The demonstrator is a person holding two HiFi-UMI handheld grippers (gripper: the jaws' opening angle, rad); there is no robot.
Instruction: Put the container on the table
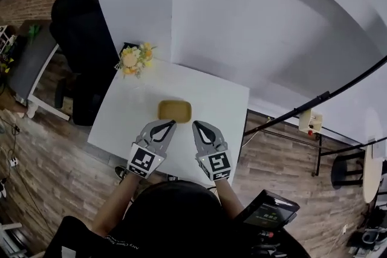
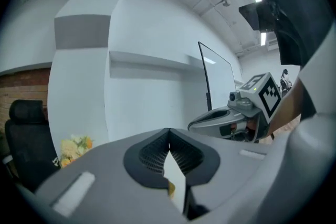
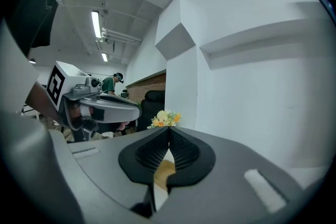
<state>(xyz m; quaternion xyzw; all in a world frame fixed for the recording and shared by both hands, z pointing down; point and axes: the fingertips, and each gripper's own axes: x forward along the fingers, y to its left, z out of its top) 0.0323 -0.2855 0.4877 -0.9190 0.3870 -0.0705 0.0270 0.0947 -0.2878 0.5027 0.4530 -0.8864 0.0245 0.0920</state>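
Yellow rounded-rectangular container (image 1: pixel 175 110), smooth white table (image 1: pixel 224 99)

Container (image 1: pixel 175 110) mustard yellow; table (image 1: pixel 213 98) white; flowers (image 1: pixel 132 60) yellow-orange; chair (image 1: pixel 81 33) black; floor (image 1: pixel 54 172) brown wood-grain.

The white table (image 1: pixel 224 99) stands on a brown wood floor (image 1: pixel 54 154). A yellow container (image 1: pixel 175 110) lies flat on the table top, just in front of the tips of the left claw (image 1: pixel 172 123) and the right claw (image 1: pixel 195 125). A bunch of yellow flowers (image 1: pixel 134 60) sits at the table's far corner, well beyond the left claw and off to its left.
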